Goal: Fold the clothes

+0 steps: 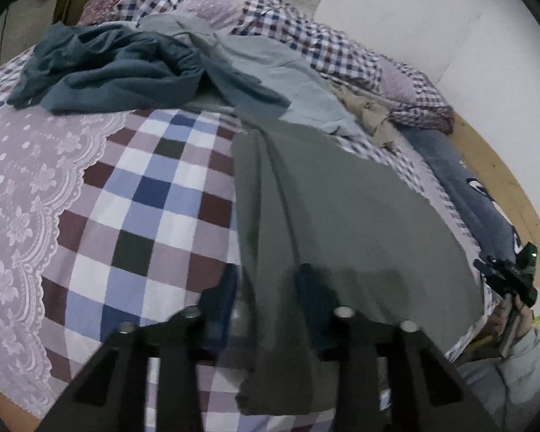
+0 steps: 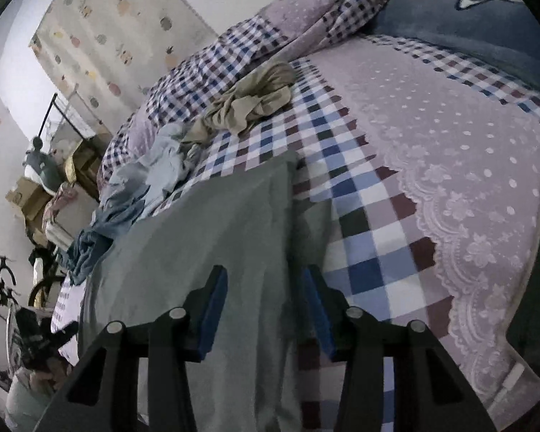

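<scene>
A bed with a checked purple, blue and white patchwork cover [image 1: 154, 187] carries a flat grey-green cloth garment [image 1: 342, 208]. Both the left claw [image 1: 266, 309] and right claw [image 2: 266, 309] gape open astride its near edges.

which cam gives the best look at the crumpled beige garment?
Right wrist view: the beige garment lies unobstructed on the checked bedspread, folds clearly visible. The left wrist view shows only a small part, tucked behind the light blue cloth near the frame's right side.
</scene>
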Demonstrator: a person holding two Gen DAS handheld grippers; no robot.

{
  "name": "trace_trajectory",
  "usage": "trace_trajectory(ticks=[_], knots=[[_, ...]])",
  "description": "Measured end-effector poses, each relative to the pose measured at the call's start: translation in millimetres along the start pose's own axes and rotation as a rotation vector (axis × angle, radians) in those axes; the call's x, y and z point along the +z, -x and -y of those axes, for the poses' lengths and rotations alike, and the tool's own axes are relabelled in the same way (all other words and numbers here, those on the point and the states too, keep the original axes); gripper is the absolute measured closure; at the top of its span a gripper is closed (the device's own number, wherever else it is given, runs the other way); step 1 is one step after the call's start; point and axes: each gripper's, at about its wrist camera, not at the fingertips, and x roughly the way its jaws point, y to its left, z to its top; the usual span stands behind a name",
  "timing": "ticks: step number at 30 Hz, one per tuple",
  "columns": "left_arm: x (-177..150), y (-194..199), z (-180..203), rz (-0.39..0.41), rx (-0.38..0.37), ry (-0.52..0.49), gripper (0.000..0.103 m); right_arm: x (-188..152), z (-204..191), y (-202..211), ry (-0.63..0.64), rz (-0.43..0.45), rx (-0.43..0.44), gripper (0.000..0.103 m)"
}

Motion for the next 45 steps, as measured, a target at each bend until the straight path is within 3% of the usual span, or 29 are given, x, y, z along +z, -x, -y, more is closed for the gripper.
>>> trace_trajectory(ticks=[3, 6, 12, 16, 19, 29, 31, 33, 35, 43, 44, 45], knots=[[0, 0, 0, 0.002, -0.004, 0.003, 0.089, 2, 10, 3, -0.041, 0.008, 0.019, 0.056], [1, 2, 0, 0.008, -0.006, 0.004, 0.097, 4, 14, 2, -0.057, -0.001, 0.035, 0.058], [1, 5, 1, 0.021, -0.012, 0.008, 0.1, -4, 11, -12, 0.008, -0.101, -0.001, 0.07], [1, 8, 1, 0.029, -0.015, 0.01, 0.1, -10, 7, -18, 0.05, -0.158, -0.008, 0.101], [1, 11, 0, 0.039, -0.017, 0.019, 0.1, -14, 4, -14, 0.094, -0.161, -0.032, 0.103], [-8, 14, -9, 0.011, -0.005, 0.049, 0.098, -12, 44, 28, -0.083, -0.048, -0.146, 0.098], [-13, 19, -11, 0.004, -0.002, 0.054, 0.084, -20, 40, 32, -0.05, -0.084, -0.134, 0.094], [-19, 23, -12, -0.013, -0.007, 0.06, 0.056, -30, 34, 33, -0.019, -0.138, -0.116, 0.083], [-26, 26, -12, -0.031, -0.017, 0.061, 0.051, -44, 28, 34, 0.013, -0.181, -0.091, 0.064], [-49, 33, 4, -0.083, -0.01, 0.015, 0.051, -76, 14, 37, 0.098, -0.241, -0.083, 0.063], [-50, 31, 6, -0.092, -0.003, 0.009, 0.062, -79, 13, 37, 0.106, -0.244, -0.085, 0.066], [-51, 30, 7, -0.099, 0.004, 0.005, 0.087, -79, 13, 38, 0.112, -0.239, -0.091, 0.067]])
